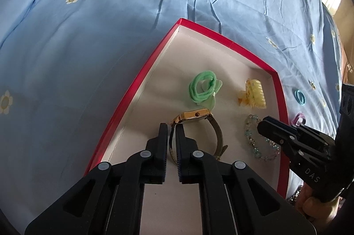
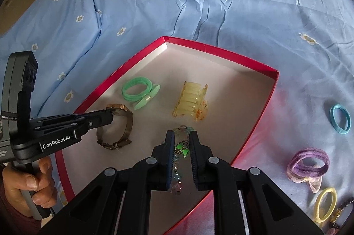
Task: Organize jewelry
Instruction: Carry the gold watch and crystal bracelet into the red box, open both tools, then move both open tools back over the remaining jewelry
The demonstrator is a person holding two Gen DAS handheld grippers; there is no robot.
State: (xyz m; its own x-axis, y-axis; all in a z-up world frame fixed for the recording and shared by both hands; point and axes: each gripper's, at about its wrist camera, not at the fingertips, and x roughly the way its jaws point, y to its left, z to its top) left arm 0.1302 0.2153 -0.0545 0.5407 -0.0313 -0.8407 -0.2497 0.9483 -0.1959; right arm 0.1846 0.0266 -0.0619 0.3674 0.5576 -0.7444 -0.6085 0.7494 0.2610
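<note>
Jewelry box (image 1: 137,89) holds watch (image 1: 195,115), bracelet (image 1: 251,135), clip (image 1: 254,92), tie (image 1: 202,89); left tool (image 1: 171,131), right tool (image 2: 181,140) barely ajar, possibly gripping watch, bracelet.

Left wrist view: looks steeply down along the left gripper's (image 1: 171,127) fingers from close above the red box's (image 1: 132,89) near left edge, facing its far corner and the bed (image 1: 88,25) beyond. Right wrist view: looks down along the right gripper's (image 2: 181,135) fingers, close over the box's (image 2: 254,131) near right edge. Both views share the box interior, the bed's blue sheet, and the opposite gripper at the frame's side.
</note>
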